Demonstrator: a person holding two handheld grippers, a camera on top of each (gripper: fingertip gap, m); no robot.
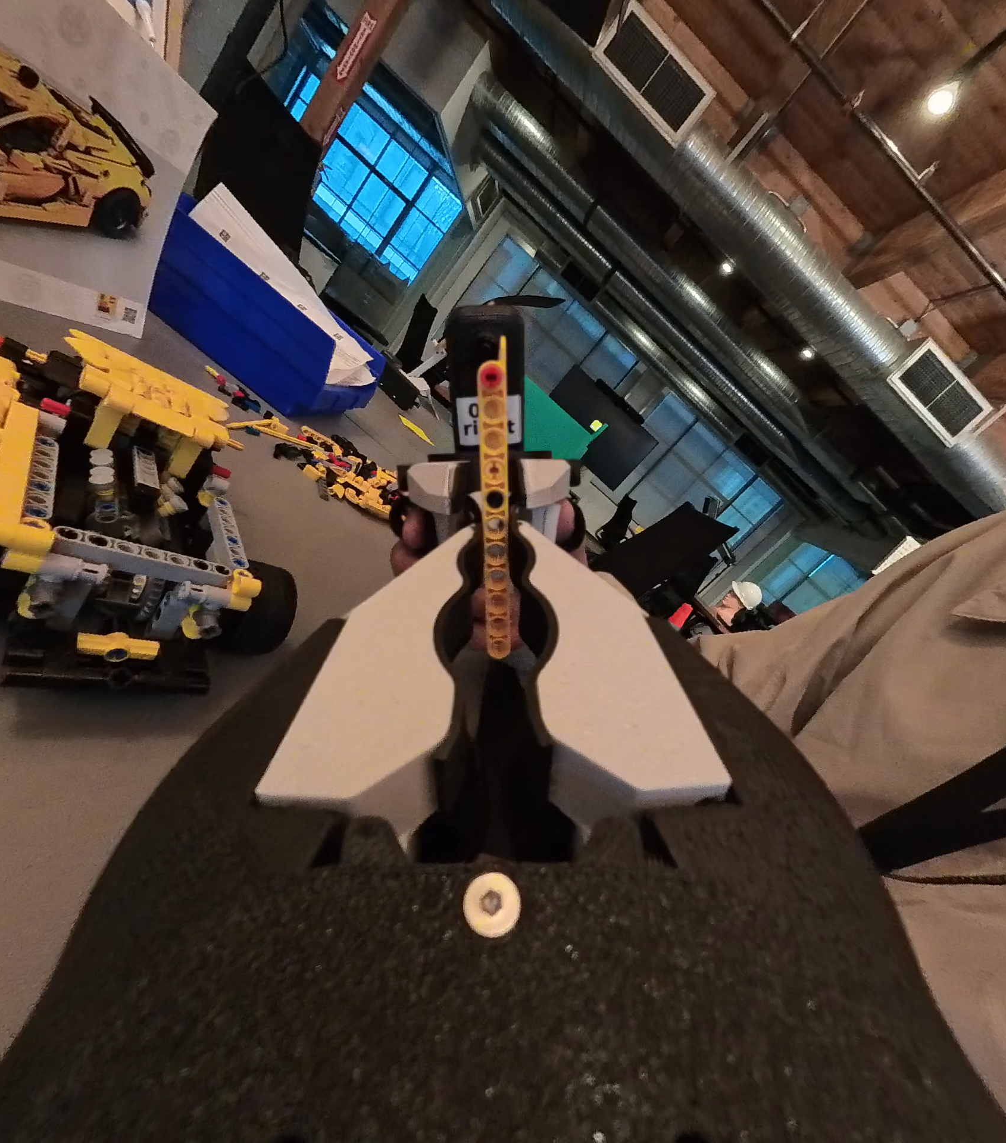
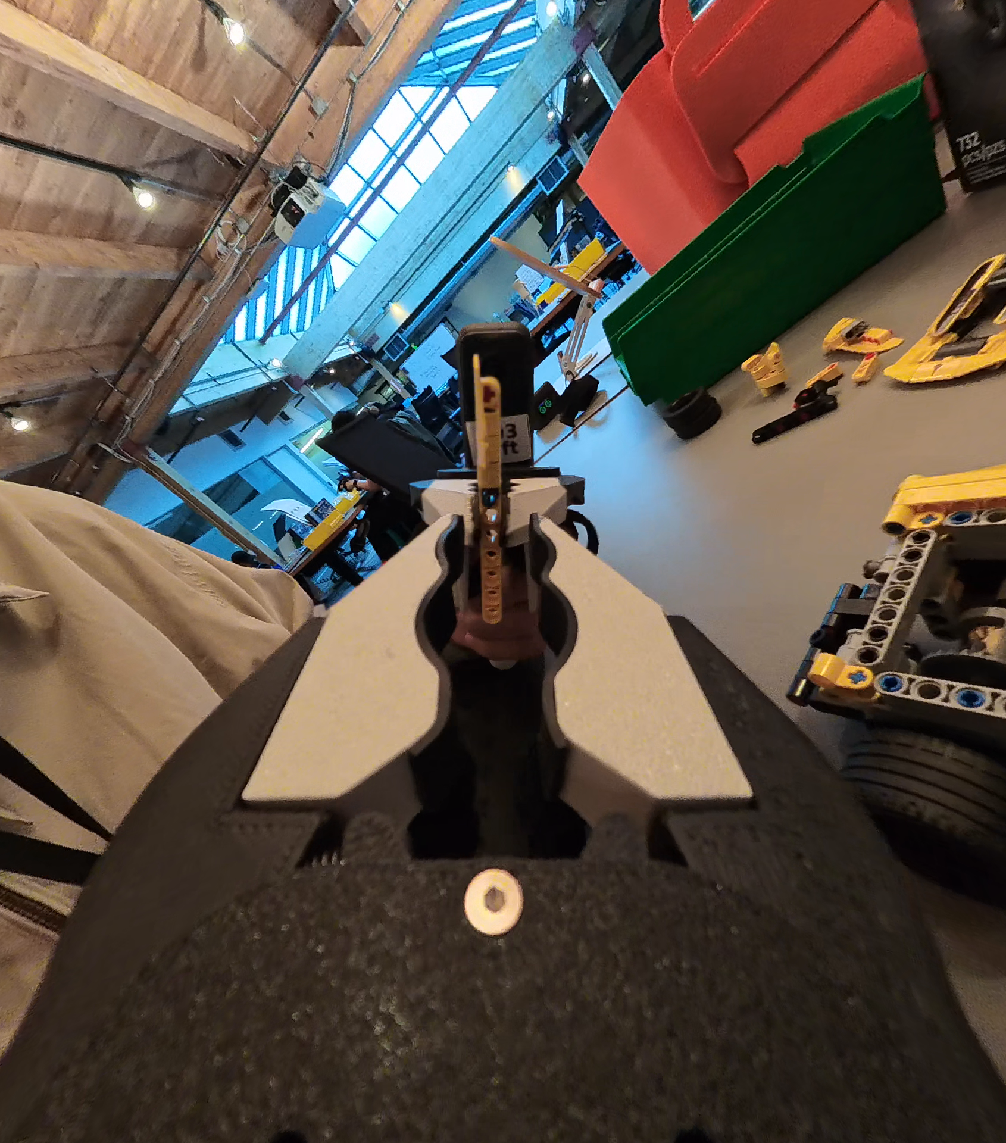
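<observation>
Grey table [image 1: 302,544] w/ yellow model car [image 1: 86,495], blue bin [image 1: 241,309], loose pcs [image 1: 340,464].

Beam [image 1: 495,526] between facing claws, above table [image 1: 315,526].

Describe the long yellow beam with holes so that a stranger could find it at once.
Start at the half-built yellow car on the grey table; the two grippers meet in the air beside it. The yellow beam stands pinched between the fingertips. Unlike the loose yellow pieces behind, it is off the table and carries a red pin on top.
</observation>
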